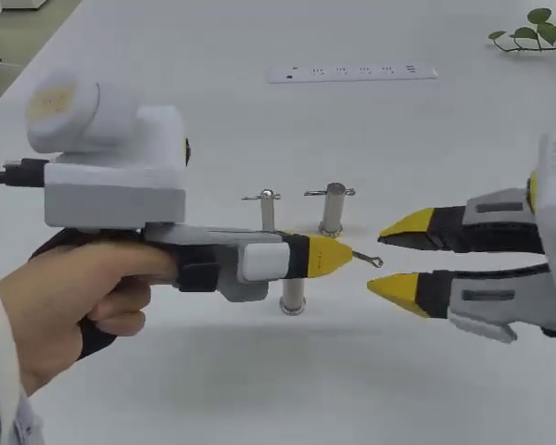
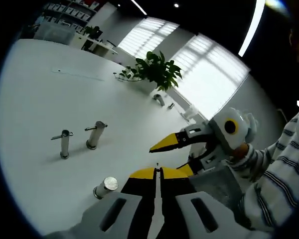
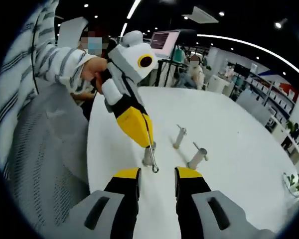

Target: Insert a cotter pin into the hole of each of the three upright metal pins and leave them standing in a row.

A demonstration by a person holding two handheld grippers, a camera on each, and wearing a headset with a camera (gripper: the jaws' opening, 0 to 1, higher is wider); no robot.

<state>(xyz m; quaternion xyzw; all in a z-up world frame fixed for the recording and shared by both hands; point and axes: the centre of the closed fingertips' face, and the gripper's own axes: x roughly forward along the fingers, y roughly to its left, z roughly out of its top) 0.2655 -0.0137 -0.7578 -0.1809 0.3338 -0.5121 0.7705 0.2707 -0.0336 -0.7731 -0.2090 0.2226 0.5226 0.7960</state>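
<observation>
Left claw (image 2: 158,172), held in a hand (image 1: 69,297): jaws pressed together, pinching a cotter pin (image 3: 152,157) by one end, with its looped end projecting beyond the tips. Right claw (image 3: 157,175): jaws spread, tips facing the left claw's tips. The projecting loop lies at the mouth of the gap between them; contact with either jaw cannot be confirmed. One bare metal pin (image 2: 105,186) stands upright on the desk (image 1: 259,389), just beside and below the left claw's jaws. Two further metal pins stand upright side by side beyond the left claw, apart from it: the first fitted pin (image 1: 268,211) and the second fitted pin (image 1: 333,209). Each carries a cotter pin of its own crosswise through its top.
</observation>
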